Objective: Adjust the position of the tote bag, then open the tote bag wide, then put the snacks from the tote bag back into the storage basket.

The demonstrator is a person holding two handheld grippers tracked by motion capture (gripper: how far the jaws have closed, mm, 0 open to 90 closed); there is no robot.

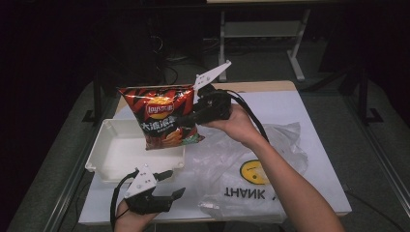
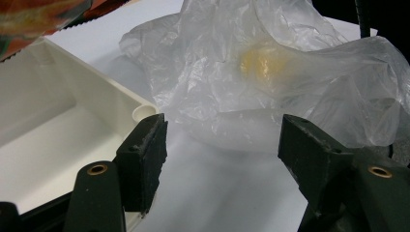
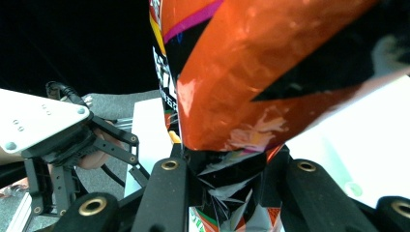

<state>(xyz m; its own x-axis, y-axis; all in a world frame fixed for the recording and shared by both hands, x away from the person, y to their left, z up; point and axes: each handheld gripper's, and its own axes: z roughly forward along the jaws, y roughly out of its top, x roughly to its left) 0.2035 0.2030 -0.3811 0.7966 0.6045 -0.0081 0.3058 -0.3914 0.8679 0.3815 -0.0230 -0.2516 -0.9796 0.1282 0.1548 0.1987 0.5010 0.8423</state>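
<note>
Right tool [image 1: 186,118] is clamped on the chip bag [image 1: 162,116], which is held upright at centre frame above the white tray [image 1: 104,159], presumably for placing inside. Lower left, the left tool [image 1: 171,183] is kept released, clear of the plastic bag [image 1: 270,159].

Dim surroundings, table lit, perhaps overhead

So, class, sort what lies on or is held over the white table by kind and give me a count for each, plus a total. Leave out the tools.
Crisp bags: 1
White trays: 1
Clear plastic bags: 1
Total: 3
</note>
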